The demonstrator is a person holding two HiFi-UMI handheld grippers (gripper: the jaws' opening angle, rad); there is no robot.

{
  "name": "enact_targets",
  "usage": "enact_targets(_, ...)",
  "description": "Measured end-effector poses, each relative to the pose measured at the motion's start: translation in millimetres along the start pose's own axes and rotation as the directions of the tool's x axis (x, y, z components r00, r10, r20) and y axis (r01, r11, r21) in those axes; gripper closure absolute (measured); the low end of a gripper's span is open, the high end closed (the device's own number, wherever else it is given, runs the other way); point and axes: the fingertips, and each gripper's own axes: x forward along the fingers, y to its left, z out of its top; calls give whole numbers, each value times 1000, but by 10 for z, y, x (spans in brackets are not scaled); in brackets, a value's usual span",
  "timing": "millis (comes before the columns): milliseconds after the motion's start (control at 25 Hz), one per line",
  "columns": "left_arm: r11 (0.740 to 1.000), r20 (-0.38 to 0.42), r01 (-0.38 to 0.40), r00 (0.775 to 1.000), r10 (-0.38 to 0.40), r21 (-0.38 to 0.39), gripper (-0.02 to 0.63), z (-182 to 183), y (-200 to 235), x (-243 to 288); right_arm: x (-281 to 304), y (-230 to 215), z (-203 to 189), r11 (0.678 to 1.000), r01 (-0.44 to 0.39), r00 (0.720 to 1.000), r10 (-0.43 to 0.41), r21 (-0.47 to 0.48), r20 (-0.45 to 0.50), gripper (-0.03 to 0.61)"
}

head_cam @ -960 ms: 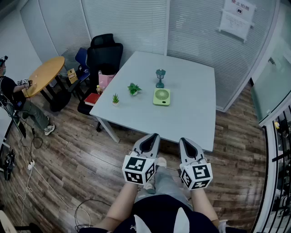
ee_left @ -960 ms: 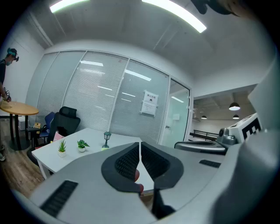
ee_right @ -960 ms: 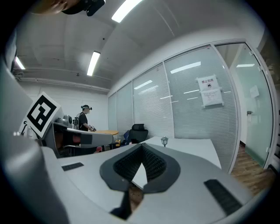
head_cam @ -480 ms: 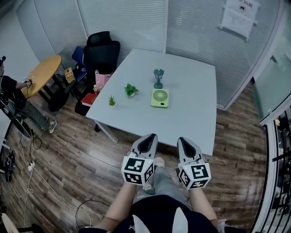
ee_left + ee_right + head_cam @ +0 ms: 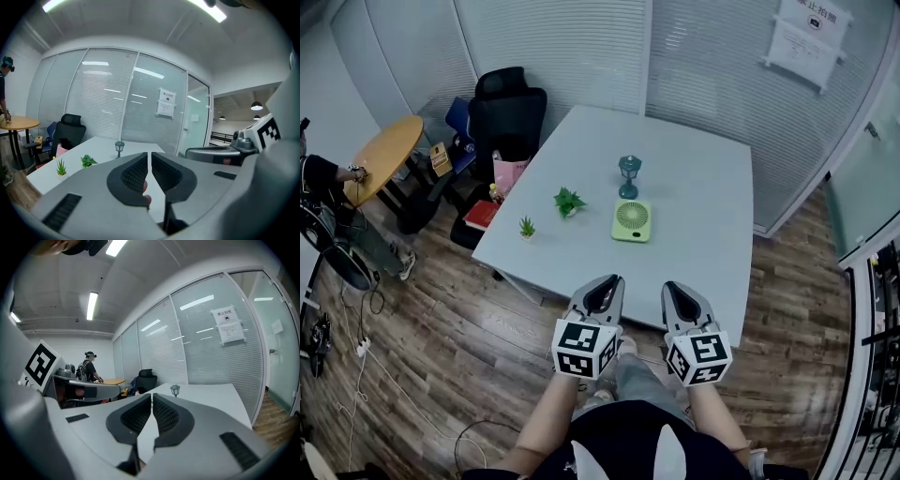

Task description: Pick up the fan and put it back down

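Note:
The pale green fan point(image 5: 631, 220) lies flat near the middle of the white table point(image 5: 703, 244), beyond both grippers. My left gripper point(image 5: 610, 280) and right gripper point(image 5: 671, 287) are held side by side at the table's near edge, pointing at it, well short of the fan. Both are shut with nothing between the jaws. The right gripper's jaws have just opened a hair and stand all but together. In the left gripper view the left gripper point(image 5: 149, 154) hides the fan, and the right gripper point(image 5: 152, 396) hides it in the right gripper view.
A teal lantern ornament point(image 5: 628, 176) stands just behind the fan. Two small potted plants point(image 5: 569, 201) point(image 5: 526, 227) sit to its left. A black office chair point(image 5: 508, 117) and a round wooden table point(image 5: 384, 155) stand at the far left, where a person point(image 5: 323, 187) is.
The table has come closer in the head view. Both grippers' tips now overlap its near edge, where before they hung over the floor short of it.

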Motion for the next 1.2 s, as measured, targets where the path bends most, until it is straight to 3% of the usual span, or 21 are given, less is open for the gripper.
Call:
enact_targets(240, 1000, -7, -5, 1000, 5, 28, 578, 164, 242, 314, 416, -174, 122, 1000, -21, 1000, 21, 14, -15, 478)
enact_targets(400, 1000, -4, 9, 1000, -9, -3, 477, 223, 371, 525, 640, -309, 124, 999, -27, 999, 28, 37, -33, 423)
enact_targets(680, 1000, -59, 3, 998, -5, -18, 423, 150, 558, 841, 955, -509, -18, 997, -40, 992, 47, 60, -118, 354)
enact_targets(840, 1000, -104, 4, 995, -6, -22, 388, 53, 633, 1065, 1149, -639, -89, 996, -55, 985, 66, 75, -159, 327)
enact_targets(1200, 999, -155, -33, 987, 29, -20, 383, -8, 888, 1558, 1593, -916, -185, 988, -104, 969, 126, 110, -211, 304)
